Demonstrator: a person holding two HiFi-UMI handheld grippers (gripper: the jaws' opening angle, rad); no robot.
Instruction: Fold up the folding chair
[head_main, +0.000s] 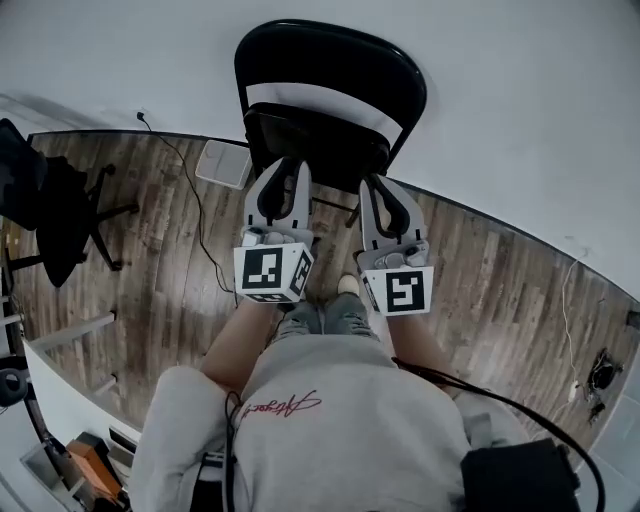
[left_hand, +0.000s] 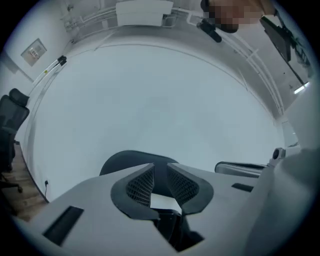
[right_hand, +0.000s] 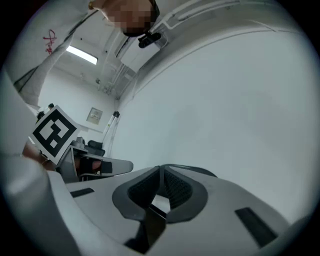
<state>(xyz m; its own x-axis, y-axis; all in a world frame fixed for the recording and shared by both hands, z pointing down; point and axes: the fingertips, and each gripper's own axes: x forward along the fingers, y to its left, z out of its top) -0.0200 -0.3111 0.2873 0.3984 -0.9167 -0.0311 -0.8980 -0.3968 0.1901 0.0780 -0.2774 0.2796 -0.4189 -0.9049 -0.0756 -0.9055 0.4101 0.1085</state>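
Found the folding chair (head_main: 318, 140) upright against the white wall (head_main: 520, 120), on the wood floor (head_main: 170, 270), straight ahead of the person: black looped frame, black seat, one white band (head_main: 330, 103) across the backrest. Saw no maker's name or label on it. Judged the seat still down and unfolded, though with its near edge covered by the tools.

Found the left gripper (head_main: 288, 166) and the right gripper (head_main: 384, 186) side by side in front of the chair, both pointing at it, tips over the front of the seat. Read the left jaws as almost together, with a narrow slit between the ribbed pads (left_hand: 140, 184) and nothing pinched; saw only the chair's dark top and a bit of its white band through the slit. Read the right jaws as closed tip to tip on nothing.

Looked for writing. Made out red script lettering (head_main: 285, 405) across the grey sweatshirt (head_main: 340, 430), too foreshortened to read. Saw black-and-white square markers on each cube (head_main: 270, 270), patterns rather than words. Spotted a small framed notice (right_hand: 94, 115) on the far wall in the right gripper view, its print too small to read.

Noted also a black office chair (head_main: 55, 215) at the left, a black cable (head_main: 197, 215) trailing over the boards, and a flat white box (head_main: 222, 163) by the wall.
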